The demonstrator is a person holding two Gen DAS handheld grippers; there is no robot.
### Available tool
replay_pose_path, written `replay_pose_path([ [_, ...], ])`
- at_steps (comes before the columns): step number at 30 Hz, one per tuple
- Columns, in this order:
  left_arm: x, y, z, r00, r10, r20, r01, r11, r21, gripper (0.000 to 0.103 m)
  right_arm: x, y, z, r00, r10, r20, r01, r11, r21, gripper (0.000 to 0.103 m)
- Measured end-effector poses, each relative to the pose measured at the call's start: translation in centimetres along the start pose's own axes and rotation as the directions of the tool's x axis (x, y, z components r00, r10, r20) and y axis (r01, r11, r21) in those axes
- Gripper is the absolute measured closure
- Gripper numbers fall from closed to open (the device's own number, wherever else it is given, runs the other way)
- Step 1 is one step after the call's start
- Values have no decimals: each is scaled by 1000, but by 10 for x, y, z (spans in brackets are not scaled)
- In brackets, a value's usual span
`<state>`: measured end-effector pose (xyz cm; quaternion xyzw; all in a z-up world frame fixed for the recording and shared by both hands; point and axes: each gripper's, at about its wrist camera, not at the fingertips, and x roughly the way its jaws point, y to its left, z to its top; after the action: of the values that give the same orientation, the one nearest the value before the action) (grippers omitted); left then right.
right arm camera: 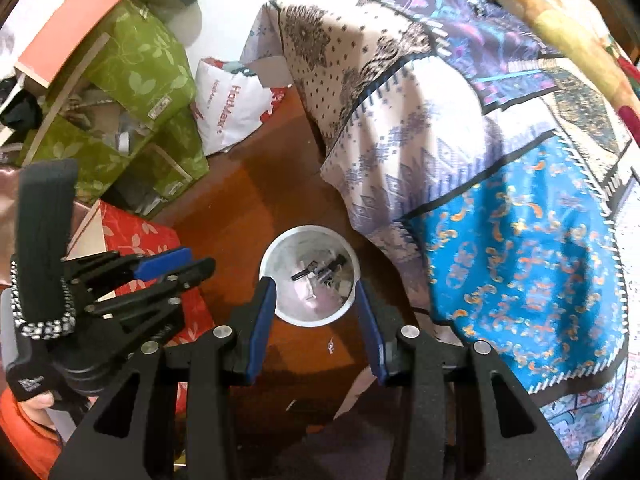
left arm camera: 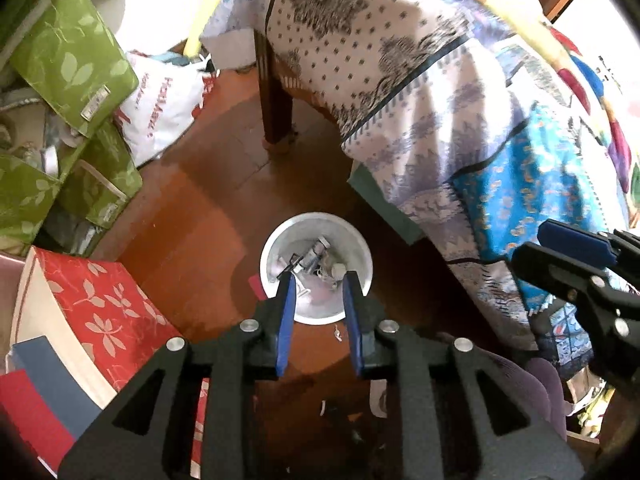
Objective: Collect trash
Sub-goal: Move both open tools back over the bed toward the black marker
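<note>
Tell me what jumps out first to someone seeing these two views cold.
The white bin in the middle of the brown floor, already holding bits of trash, with the open left gripper and open right gripper both empty above it. To its right a bright patchwork cloth hangs down; to its left stand green leaf-print boxes and a red leaf-print box. A small white scrap lies just outside the bin.

Left gripper (left arm camera: pixel 319 280) hangs above the white bin (left arm camera: pixel 316 268), jaws apart (scraps inside); right gripper (left arm camera: pixel 560 240) at the right edge.
</note>
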<state>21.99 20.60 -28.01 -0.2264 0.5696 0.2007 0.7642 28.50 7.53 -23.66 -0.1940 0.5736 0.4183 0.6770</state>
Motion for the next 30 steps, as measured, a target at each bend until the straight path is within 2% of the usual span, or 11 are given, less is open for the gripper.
replay_pose_path([
  [6,-45,-21,-1,996,1,85,-5,999,49,80,-38,-19,-10,997,-13,80,8,998,59,65],
  [10,-76,-42,3,988,-13,155,0,996,84,80,-73,-39,-18,988,-26,151,10,994,105,65],
  [14,-102,-75,11,977,-39,212,9,990,141,80,-111,-64,-28,973,-63,224,29,988,152,65],
  [19,-125,-126,21,960,-75,272,11,973,228,79,-157,-103,-45,943,-141,302,78,974,212,65],
  [24,-136,-185,30,945,-146,292,52,951,306,79,-195,-146,-64,910,-228,347,134,952,275,65],
  [30,-131,-256,42,936,-214,280,94,917,387,75,-219,-196,-84,888,-279,366,152,928,340,65],
])
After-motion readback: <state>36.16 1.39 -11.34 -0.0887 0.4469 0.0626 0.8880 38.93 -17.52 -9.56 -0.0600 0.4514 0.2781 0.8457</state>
